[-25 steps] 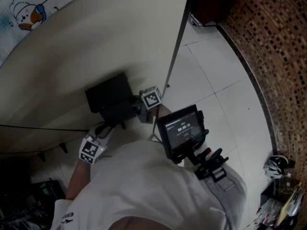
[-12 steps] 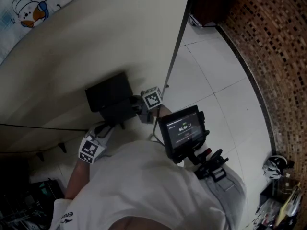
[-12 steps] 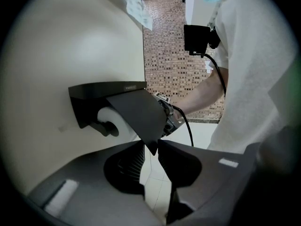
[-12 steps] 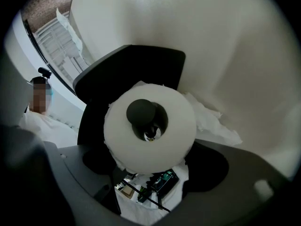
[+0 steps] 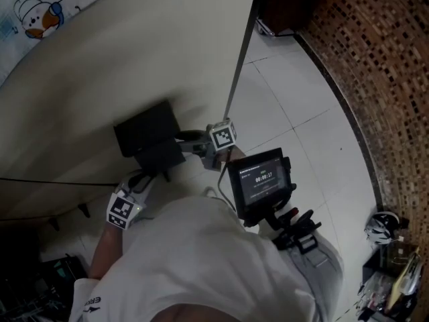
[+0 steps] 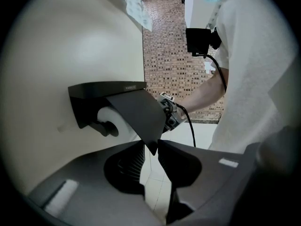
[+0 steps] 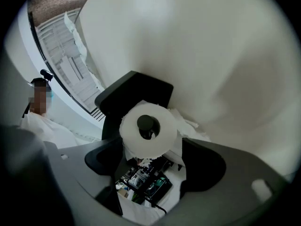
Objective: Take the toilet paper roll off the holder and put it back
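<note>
White and soft, the toilet paper roll [image 7: 136, 140] is light but will dent or unwind under a hard pinch, so I judge a gentle squeeze across its round sides, at 9 and 3 o'clock, to be best. It sits on the black holder [image 7: 134, 91] against the wall [image 7: 211, 55], at 12 o'clock between the wide jaws of the right gripper [image 7: 153, 149], which have just been closing and do not yet press it. The left gripper [image 6: 151, 147] is clamped on the tip of the raised cover flap [image 6: 136, 112].
</note>
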`<state>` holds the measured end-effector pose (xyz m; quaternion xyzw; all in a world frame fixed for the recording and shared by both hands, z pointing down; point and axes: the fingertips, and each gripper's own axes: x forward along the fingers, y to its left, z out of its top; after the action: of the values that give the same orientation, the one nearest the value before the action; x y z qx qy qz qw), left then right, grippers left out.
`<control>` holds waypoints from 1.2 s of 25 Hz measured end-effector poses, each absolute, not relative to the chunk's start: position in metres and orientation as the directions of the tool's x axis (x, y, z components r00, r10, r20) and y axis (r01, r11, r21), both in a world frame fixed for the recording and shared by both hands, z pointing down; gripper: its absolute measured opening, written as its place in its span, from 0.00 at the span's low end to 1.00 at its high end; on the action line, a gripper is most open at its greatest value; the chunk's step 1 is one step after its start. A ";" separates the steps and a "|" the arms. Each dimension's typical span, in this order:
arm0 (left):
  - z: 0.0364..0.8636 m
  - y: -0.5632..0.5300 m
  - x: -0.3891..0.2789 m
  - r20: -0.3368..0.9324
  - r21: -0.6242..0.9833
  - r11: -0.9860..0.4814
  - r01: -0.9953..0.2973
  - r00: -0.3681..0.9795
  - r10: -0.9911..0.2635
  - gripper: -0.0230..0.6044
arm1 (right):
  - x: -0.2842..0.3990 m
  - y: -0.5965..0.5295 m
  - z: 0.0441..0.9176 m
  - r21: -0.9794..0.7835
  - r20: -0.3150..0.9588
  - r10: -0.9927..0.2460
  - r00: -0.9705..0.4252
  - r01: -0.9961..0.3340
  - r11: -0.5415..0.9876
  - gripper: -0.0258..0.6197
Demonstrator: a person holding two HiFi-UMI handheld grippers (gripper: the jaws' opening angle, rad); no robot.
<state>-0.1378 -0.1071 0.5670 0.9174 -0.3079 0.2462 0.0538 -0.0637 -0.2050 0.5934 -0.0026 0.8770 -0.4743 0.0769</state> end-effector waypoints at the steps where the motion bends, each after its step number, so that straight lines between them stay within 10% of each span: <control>1: 0.567 -0.106 -0.136 0.484 -0.055 -0.803 -0.593 0.688 -0.541 0.17 | -0.056 -0.204 0.591 -0.834 -0.130 -0.097 -0.987 0.056 0.549 0.67; 30: 0.592 -0.168 -0.143 0.421 -0.124 -0.701 -0.702 0.603 -0.678 0.11 | 0.008 -0.204 0.559 -0.804 -0.113 -0.295 -0.949 -0.087 0.588 0.50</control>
<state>-0.1430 -0.1675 0.5923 0.8948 -0.3854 0.2237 0.0270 0.0076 -0.2040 0.5589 -0.1081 0.8832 -0.4408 0.1179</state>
